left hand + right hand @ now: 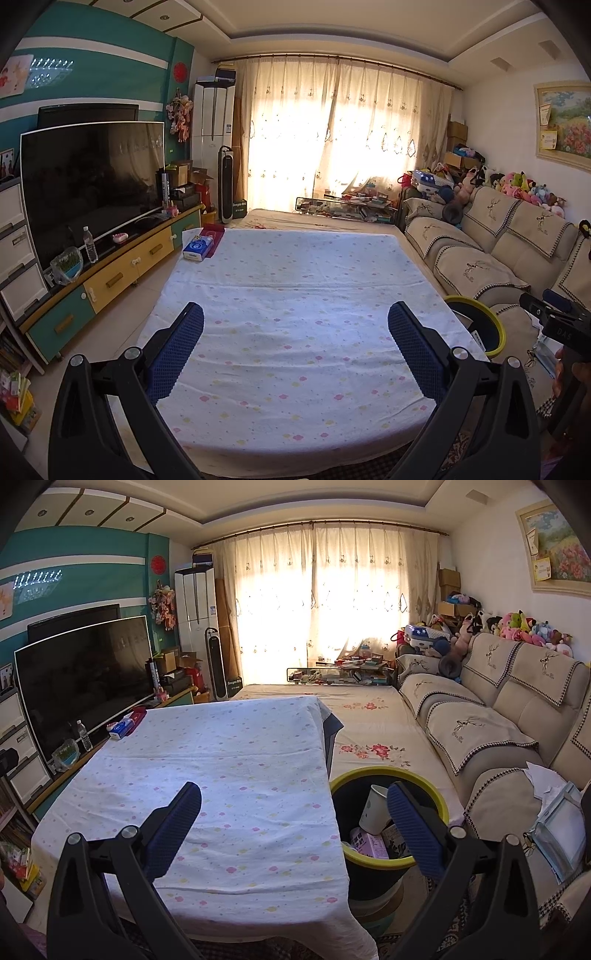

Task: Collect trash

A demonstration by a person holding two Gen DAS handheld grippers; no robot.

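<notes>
A black bin with a yellow-green rim (441, 805) stands between the table and the sofa; it also shows in the left wrist view (496, 325). Inside it lie a white paper cup (375, 808) and small cartons (369, 843). My right gripper (293, 803) is open and empty, above the table's right edge with its right finger over the bin. My left gripper (295, 321) is open and empty above the table with the white flowered cloth (295, 295). The right gripper's body (554, 321) shows at the right edge of the left wrist view.
A blue tissue pack (197, 249) and a red item (212, 232) lie at the table's far left corner. A TV (92, 184) on a low cabinet (122, 266) stands left. A sofa (498, 731) with papers (554, 812) is right. A glass table (340, 674) stands far back.
</notes>
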